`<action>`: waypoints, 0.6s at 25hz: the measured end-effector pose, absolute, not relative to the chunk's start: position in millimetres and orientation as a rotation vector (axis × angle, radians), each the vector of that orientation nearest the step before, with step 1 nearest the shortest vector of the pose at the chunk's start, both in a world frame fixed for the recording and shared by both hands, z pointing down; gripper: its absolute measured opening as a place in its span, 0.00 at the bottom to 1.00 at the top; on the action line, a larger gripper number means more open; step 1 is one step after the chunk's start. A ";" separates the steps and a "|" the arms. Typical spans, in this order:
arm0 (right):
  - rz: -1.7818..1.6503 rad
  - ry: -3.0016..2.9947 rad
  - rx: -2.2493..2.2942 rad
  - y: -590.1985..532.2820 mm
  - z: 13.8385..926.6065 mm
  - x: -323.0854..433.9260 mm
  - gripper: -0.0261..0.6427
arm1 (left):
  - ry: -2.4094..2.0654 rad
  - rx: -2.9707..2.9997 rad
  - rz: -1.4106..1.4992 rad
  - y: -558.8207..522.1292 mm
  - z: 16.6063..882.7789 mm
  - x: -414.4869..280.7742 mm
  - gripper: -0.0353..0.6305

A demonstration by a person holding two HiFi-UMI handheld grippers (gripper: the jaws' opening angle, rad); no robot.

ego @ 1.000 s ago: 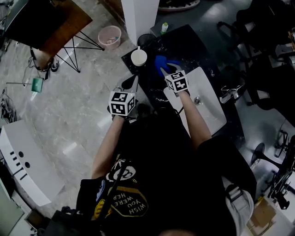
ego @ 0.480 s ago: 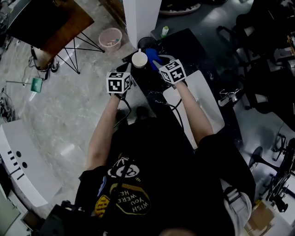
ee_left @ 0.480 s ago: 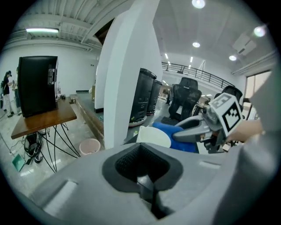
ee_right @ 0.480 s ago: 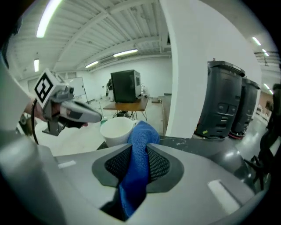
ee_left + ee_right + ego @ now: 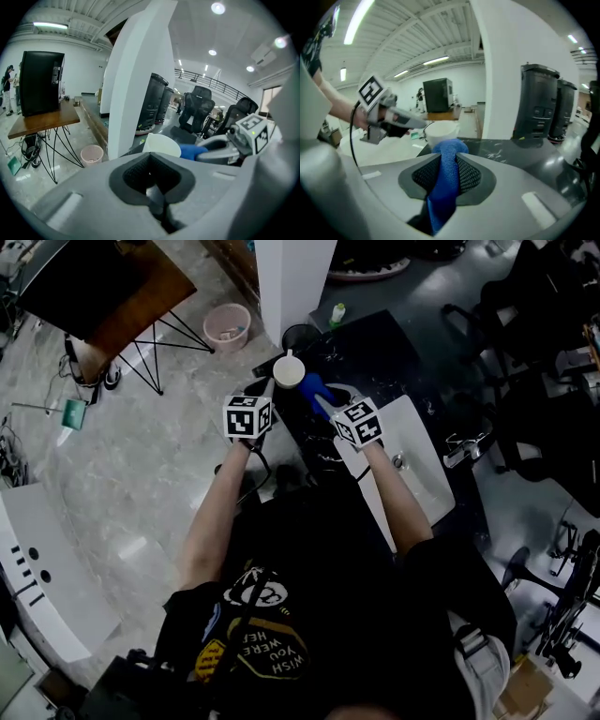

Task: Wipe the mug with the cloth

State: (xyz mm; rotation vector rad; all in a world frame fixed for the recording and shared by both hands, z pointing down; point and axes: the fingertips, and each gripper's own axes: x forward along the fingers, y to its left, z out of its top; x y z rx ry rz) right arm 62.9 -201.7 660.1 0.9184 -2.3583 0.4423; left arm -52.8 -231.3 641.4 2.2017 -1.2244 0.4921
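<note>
The person's black shirt [image 5: 328, 596] reads "WISH YOU WERE" (upside down, in yellow).

The mug [image 5: 288, 370] stands at the left edge of the table [image 5: 375, 343], just at 1 o'clock from the left claw [image 5: 268, 386]. The cloth [image 5: 314, 390], between the jaws of the right claw [image 5: 325, 403], sits at the mug's 4 o'clock. The sink [image 5: 417, 442] lies at the cloth's 4 o'clock. The waste bin [image 5: 228, 322] stands on the floor at the mug's 10 o'clock.
</note>
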 end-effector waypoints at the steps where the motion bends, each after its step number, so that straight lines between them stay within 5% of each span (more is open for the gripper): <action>1: 0.446 -2.352 1.000 -220.9 650.2 69.7 0.17 | -1.227 2.202 0.488 -233.5 640.4 -54.4 0.06; 15: 0.363 -2.324 0.824 -172.6 676.4 40.7 0.17 | -1.203 2.146 0.409 -232.3 644.3 -48.4 0.06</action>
